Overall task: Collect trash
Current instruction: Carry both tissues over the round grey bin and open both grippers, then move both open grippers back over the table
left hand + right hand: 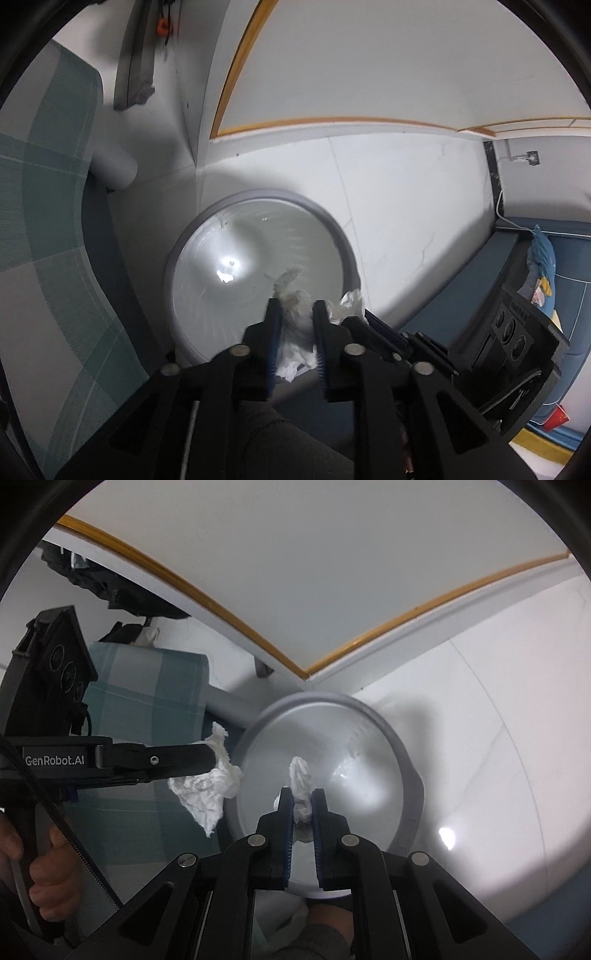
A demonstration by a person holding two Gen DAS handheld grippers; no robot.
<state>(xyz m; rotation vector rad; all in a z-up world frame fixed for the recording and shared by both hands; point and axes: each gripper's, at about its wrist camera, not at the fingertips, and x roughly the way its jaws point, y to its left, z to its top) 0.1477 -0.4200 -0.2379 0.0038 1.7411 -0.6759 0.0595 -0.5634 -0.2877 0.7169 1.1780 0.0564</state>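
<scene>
White tiled floor meets a white wall with a thin orange trim line, and on the tiles stands a round grey-rimmed waste bin [258,266] lined with a pale, glossy plastic bag. Beside the bin is a seat covered in green-and-grey checked fabric [48,229]; on the other side lies a blue mat [509,280].

Both tools hang over the bin, pointing steeply down. The left gripper [295,306] has its blue-padded jaws a little parted, with a crumpled white tissue [295,325] sitting between them; whether the pads press on it cannot be told. From the right wrist view this wad [207,786] hangs at the bin's rim. The right gripper [302,795] stands over the bin's mouth, jaws narrowly apart around a smaller crumpled white tissue [301,775], grip likewise unclear. A bare hand [44,878] holds the left tool's handle
</scene>
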